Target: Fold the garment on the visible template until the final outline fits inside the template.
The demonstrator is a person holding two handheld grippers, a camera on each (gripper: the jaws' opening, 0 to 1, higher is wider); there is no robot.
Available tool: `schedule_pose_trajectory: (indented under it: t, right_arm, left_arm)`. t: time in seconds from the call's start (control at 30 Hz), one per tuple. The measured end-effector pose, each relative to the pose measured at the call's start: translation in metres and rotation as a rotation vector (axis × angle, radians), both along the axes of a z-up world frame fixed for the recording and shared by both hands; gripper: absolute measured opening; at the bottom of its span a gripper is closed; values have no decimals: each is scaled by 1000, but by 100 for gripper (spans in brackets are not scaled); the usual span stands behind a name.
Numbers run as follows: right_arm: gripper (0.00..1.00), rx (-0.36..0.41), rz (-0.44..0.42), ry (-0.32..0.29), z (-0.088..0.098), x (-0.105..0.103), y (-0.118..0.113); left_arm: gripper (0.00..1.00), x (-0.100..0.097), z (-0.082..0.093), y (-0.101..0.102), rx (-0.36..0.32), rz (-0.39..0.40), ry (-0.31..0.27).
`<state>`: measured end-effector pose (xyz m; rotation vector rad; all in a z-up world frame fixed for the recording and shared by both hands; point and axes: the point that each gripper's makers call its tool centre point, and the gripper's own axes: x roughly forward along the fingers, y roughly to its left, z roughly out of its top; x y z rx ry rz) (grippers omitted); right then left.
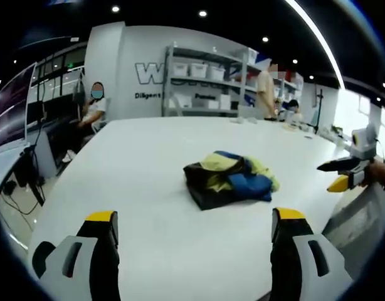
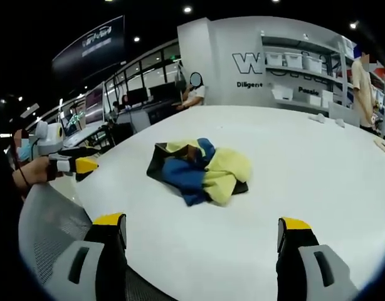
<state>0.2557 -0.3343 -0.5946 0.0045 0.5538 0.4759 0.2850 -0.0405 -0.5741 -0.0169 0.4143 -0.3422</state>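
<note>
Crumpled garment (image 1: 229,179) lay in a heap near the middle of the white table (image 1: 136,163), both grippers held back from it with jaws spread and empty.

The left gripper (image 1: 194,227) view showed the right gripper (image 1: 340,174) at the table's far side edge, its yellow-tipped jaws close together there. The right gripper (image 2: 202,231) view showed the left gripper (image 2: 76,165) beyond the opposite edge, above a grey mesh chair back (image 2: 51,232). The garment, black, blue and yellow, sat well clear of every table edge, with bare white surface all around it. Shelving (image 1: 211,81) and a standing person (image 1: 266,91) stood beyond the far edge; a seated person (image 2: 194,93) sat past another side.
</note>
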Motion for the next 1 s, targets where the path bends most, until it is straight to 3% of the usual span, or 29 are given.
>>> schedule_pose_trajectory:
  t: [0.53, 1.0]
  right_arm:
    - [99, -20, -10, -11, 3, 1, -2]
    - [99, 49, 17, -36, 22, 18, 19]
  left_arm:
    - [95, 1, 1, 3, -20, 13, -4]
    - [93, 1, -3, 2, -8, -5, 9]
